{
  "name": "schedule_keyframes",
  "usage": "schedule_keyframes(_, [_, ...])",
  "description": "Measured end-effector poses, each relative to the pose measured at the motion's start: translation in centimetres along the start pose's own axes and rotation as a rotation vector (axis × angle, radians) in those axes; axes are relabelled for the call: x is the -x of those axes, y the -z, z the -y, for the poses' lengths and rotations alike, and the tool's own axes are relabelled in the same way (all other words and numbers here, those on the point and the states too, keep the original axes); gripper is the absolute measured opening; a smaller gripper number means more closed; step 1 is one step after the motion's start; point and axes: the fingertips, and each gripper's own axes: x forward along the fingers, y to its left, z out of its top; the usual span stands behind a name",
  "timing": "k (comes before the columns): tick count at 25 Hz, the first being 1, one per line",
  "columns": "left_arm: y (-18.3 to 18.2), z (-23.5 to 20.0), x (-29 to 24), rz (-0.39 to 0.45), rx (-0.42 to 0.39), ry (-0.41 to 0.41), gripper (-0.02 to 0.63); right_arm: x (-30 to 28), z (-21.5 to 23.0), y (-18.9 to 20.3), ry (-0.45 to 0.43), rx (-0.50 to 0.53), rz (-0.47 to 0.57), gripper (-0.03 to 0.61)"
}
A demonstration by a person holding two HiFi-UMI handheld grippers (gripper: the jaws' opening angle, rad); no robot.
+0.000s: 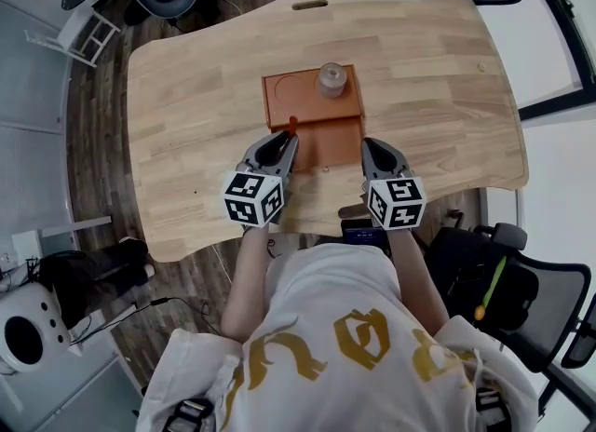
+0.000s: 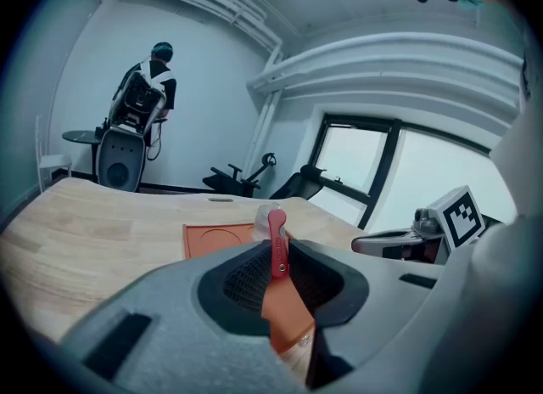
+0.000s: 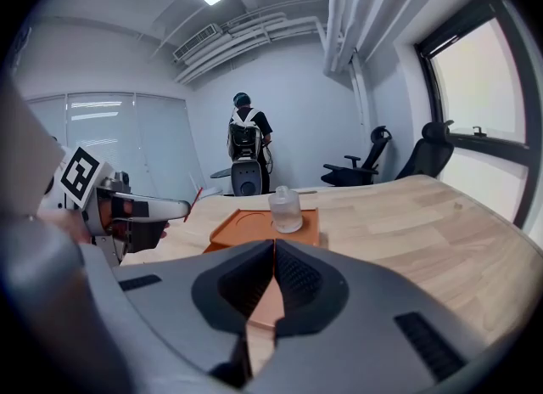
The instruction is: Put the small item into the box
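Left gripper (image 2: 277, 252) pinching a skinny red stick (image 2: 277, 239) upright; right gripper (image 3: 273, 256) has its jaws pressed together, empty.
The grip's only on the stick's lower end, so I'd guess it could twist loose or clip the glass bottle (image 1: 331, 79). The stick's glossy and plastic-looking, sitting at the near edge of the orange box (image 1: 298, 95).

The left forearm (image 1: 248, 272) and right forearm (image 1: 410, 267) reach forward, side by side. The left gripper (image 1: 287, 141) pinches a small red item (image 2: 277, 241) upright between its jaws. The right gripper (image 1: 370, 148), level with it, has its jaws pressed together with nothing between them.
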Motion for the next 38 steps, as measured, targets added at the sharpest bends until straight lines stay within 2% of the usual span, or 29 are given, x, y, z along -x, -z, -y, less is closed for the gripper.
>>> schedule_keyframes(4, [0.9, 0.4, -0.8, -0.037, -0.024, 0.017, 0.063, -0.4, -0.2, 0.5, -0.024, 0.001, -0.020, 0.012])
schedule_keyframes(12, [3.1, 0.3, -2.4, -0.136, -0.104, 0.038, 0.063, -1.5, 0.1, 1.1, -0.012, 0.014, -0.039, 0.012])
schedule_keyframes(19, [4.4, 0.9, -4.1, -0.213, -0.164, 0.087, 0.063, -2.4, 0.5, 2.1, -0.009, 0.006, -0.074, 0.012])
schedule_keyframes(30, [6.3, 1.4, -6.7, -0.295, -0.145, 0.153, 0.063, -3.7, 2.1, 3.1, 0.013, 0.000, -0.122, 0.012])
schedule_keyframes(38, [8.4, 2.3, -8.3, -0.397, -0.263, 0.181, 0.063, -4.3, 3.5, 2.8, 0.009, -0.033, -0.124, 0.012])
